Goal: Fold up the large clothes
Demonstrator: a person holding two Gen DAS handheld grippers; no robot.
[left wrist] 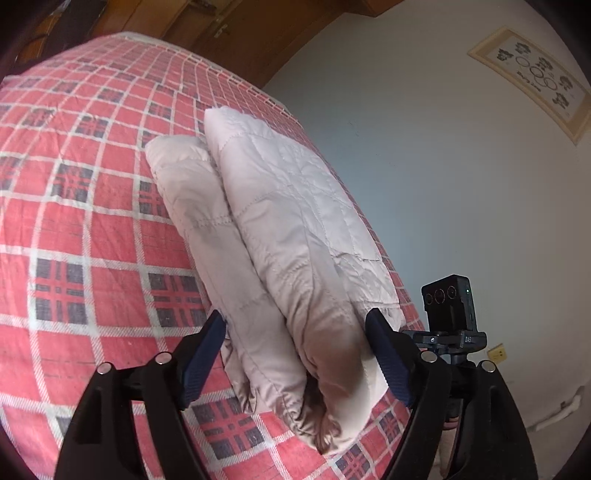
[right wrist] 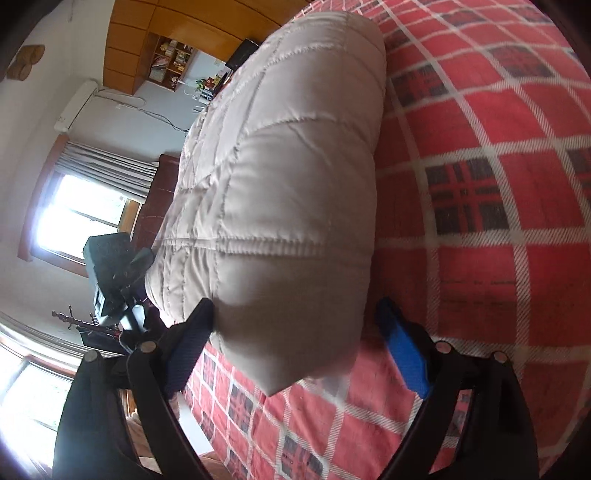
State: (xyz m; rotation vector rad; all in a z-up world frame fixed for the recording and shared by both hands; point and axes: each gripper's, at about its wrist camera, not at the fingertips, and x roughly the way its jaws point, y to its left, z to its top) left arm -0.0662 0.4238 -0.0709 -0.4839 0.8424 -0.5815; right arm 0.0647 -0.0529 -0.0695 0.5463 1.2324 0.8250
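A pale beige quilted jacket (left wrist: pixel 273 206) lies folded into a thick bundle on the red plaid bedspread (left wrist: pixel 92 206). My left gripper (left wrist: pixel 295 317) is open wide and straddles the bundle's near end; both blue pads touch the fabric without visibly squeezing it. In the right wrist view the same jacket (right wrist: pixel 280 192) fills the middle. My right gripper (right wrist: pixel 295 306) is open around its other end, the left finger against the fabric and the right pad (right wrist: pixel 402 354) a little clear of it. Each view shows the other gripper's black body (left wrist: pixel 450 310) (right wrist: pixel 110 266) beside the bundle.
The bedspread (right wrist: pixel 498 221) reaches well beyond the jacket. The bed's edge runs close to the bundle on the wall side (left wrist: pixel 424 166). A wooden wardrobe (left wrist: pixel 229 33) stands behind the bed; a window (right wrist: pixel 74 218) and shelves (right wrist: pixel 170 62) line the far wall.
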